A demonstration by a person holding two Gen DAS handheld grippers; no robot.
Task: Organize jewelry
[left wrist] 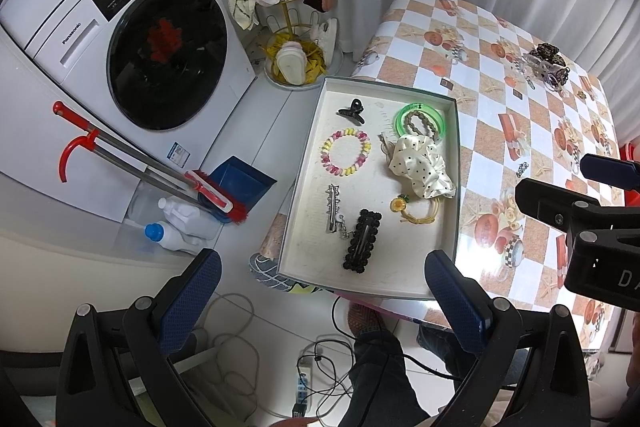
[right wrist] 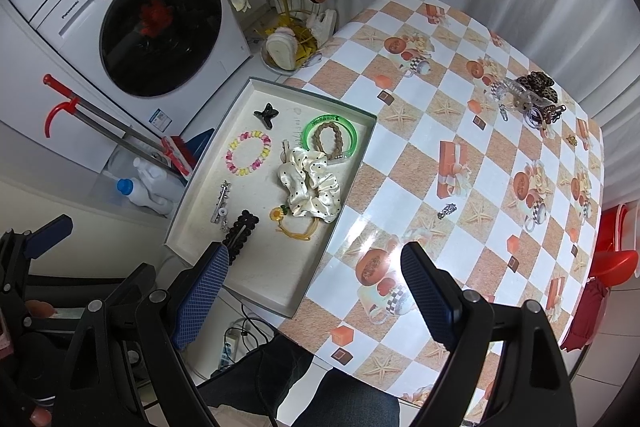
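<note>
My left tongs hung agape over the near end of the tray, nothing between their blue, dimpled pads. My right tongs stood just as wide and empty, one pad above the tray's near corner, the other over the glossy checked oilcloth of the bench.

The tray, a shallow grey-rimmed card box with a pale, grainy floor, overhung the bench's edge. In it lay a small black claw clip, a coiled pastel bracelet, a translucent green bangle ringing a braided tan hair tie, a cream satin scrunchie with black dots, a yellow elastic with a flower charm, a silver barrette and a black beaded snap clip.

Far across the bench sat a tangled heap of clips, leopard-print on top, its pieces hard to separate. A small metallic trinket lay alone, too small to identify.

The washing machine read "Panasonic"; its panel lettering was illegible.
</note>
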